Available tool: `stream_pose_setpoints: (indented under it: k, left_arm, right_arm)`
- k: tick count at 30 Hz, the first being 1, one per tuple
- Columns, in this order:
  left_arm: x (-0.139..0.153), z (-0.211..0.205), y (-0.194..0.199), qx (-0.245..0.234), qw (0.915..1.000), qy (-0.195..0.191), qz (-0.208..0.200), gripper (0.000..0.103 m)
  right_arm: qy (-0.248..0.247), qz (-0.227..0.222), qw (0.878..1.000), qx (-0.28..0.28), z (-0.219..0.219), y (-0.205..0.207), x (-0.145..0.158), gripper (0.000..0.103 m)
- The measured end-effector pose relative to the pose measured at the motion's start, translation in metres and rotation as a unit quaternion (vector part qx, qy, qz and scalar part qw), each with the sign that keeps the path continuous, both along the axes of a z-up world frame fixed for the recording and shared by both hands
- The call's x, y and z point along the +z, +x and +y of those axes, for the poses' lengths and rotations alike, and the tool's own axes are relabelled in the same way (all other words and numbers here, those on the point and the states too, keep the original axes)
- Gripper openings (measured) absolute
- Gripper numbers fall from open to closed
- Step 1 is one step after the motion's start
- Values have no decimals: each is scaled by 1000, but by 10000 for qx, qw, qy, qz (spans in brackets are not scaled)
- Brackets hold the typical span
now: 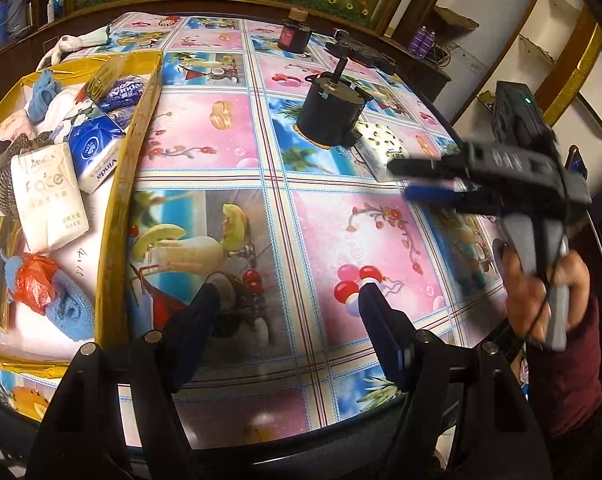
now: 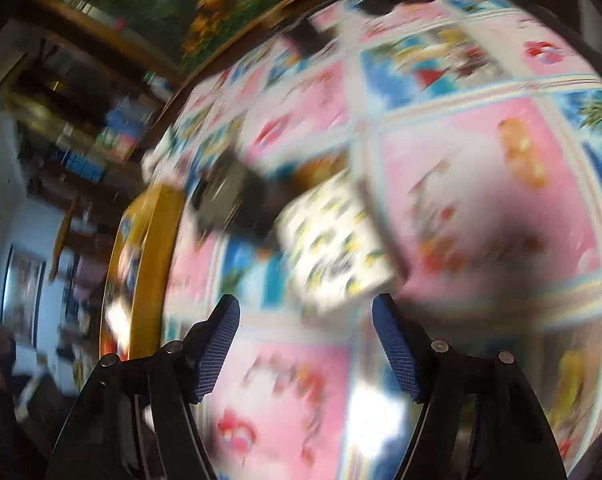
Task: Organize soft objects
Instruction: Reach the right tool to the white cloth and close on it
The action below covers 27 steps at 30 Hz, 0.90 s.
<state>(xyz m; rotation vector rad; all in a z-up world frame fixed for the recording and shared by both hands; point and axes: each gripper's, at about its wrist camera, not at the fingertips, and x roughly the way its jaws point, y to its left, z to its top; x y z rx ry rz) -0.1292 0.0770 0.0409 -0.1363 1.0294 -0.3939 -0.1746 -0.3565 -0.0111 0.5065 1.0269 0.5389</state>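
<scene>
The right tool (image 2: pixel 305 344) hangs over the desk (image 1: pixel 229 128), jaws apart and grasping nothing, aimed at the lemon-print pack (image 2: pixel 333 248) lying flat just beside the dark can (image 1: pixel 331 114). To take it well, I judge it should straddle the pack's narrow sides, clear of the can, and clench only once steady. The left tool (image 1: pixel 289 320) hangs released and empty near the yellow box (image 1: pixel 141 120), where the other packs lie.

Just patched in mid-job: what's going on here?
A person holding two grippers is sorting soft things into the yellow cardboard box, already holding tissue packs and cloths. The right gripper, open and empty, reaches toward the white lemon-print tissue pack lying on the tablecloth. The left gripper hovers open and empty.
</scene>
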Motion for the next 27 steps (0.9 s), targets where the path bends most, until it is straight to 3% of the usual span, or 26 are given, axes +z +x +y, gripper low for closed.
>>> stream_pose_setpoints:
  k: [4,6,7,8,9,10,11,16,19,25,27]
  left_arm:
    - [1,3,-3,3,10000,-34,-21,71]
    - [1,6,-4,29,10000,-68,-12,71]
    - [1,7,-5,41,10000,-85,-11,71]
    - [1,8,-6,50,9999,-114,-12,71]
    - [1,9,-6,52,9999,-145,-13,71]
    - [0,10,-7,55,9998,-177,-8,71]
    - [-1,11,-7,56,9998,-209,3,71]
    - [-2,12,-8,-1,9996,-287,25,71]
    - [-2,13,-8,-20,9995,-317,27,71]
    - [-4,18,-6,45,9992,-396,67,71]
    - [-4,17,-6,39,9992,-394,60,71]
  right_arm:
    - [-435,-127,9959,781,34,-39,9,69]
    - [-1374,-580,9884,275,34,-48,27,72]
    - [-2130,-844,9732,-192,31,-49,37,82]
    - [-3232,-1146,9352,-887,29,-47,46,92]
    - [-4004,-1325,8958,-1400,27,-44,51,96]
    - [-4613,-1372,8581,-1786,24,-38,52,100]
    - [-4989,-1266,8331,-2025,19,-29,49,100]
    - [-5360,-440,7937,-2843,-15,12,22,100]
    - [-5134,-112,8034,-3013,-23,31,6,99]
    - [-4450,221,8411,-3067,-35,47,-16,97]
    - [-4110,307,8565,-3107,-46,42,-16,86]
